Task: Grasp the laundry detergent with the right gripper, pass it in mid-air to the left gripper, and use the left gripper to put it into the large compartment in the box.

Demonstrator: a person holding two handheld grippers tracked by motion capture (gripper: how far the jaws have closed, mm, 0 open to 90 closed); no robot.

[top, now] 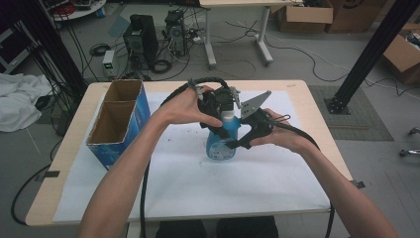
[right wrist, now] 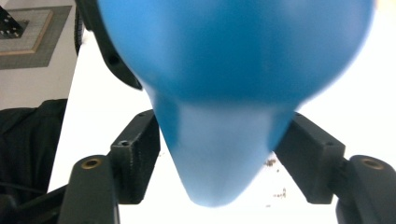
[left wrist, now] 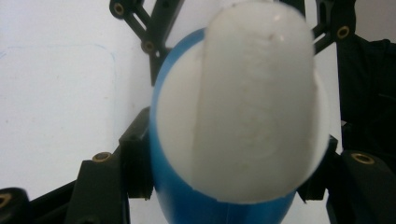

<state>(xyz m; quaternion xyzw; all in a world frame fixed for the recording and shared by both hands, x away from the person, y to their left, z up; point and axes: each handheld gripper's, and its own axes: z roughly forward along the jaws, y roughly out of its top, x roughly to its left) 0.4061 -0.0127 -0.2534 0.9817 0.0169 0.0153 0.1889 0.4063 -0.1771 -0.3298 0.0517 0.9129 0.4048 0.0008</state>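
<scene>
Two tools grip one blue bottle (top: 221,141) standing upright mid-bench (top: 297,99), the left tool (top: 218,106) pinching its white cap (left wrist: 254,102) from above and the right tool (top: 242,141) clamping the body (right wrist: 224,93), probably steadying it so the top can be worked.

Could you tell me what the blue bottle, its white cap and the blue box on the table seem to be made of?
Blue bottle: likely translucent plastic, smooth and glossy. White cap: probably matte plastic, with a faint moulded ridge. Blue box: cardboard, brown raw inside, printed blue outside.
</scene>
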